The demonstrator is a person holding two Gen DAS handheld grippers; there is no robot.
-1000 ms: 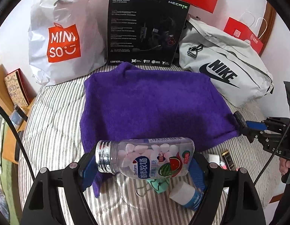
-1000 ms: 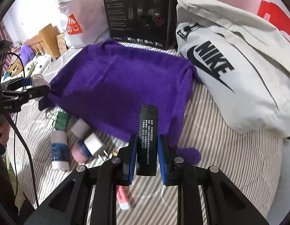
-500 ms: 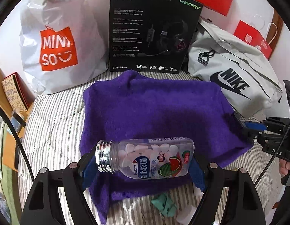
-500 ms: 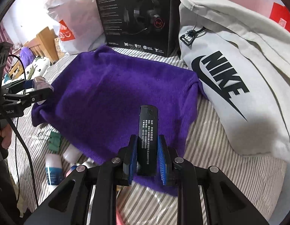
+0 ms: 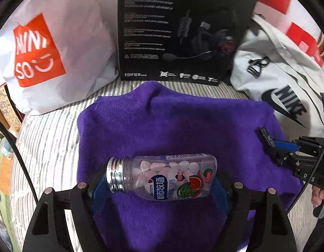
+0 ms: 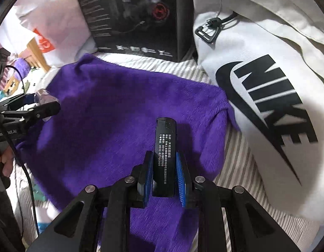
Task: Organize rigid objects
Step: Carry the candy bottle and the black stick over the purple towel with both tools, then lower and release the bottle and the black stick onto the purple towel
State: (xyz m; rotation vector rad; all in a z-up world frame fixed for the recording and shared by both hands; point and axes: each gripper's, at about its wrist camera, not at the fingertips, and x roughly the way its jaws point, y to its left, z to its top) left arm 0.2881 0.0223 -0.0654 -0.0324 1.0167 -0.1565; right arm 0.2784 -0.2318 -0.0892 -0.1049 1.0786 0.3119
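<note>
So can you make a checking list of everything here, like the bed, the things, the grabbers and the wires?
Surface: striped bed cover with a purple towel spread on it.
Job's things: candy bottle held sideways over the towel; black lighter held above it.
Clutter: small items at the towel's near edge, blurred.
Grippers: left gripper shut on the bottle; right gripper shut on the lighter.
Cables: black cable by the hand.
Surroundings: shopping bag, black box, white bag.

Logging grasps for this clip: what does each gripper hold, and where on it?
The left gripper clamps the candy bottle end to end, cap and base. The right gripper pinches the black lighter by its lower sides.
</note>
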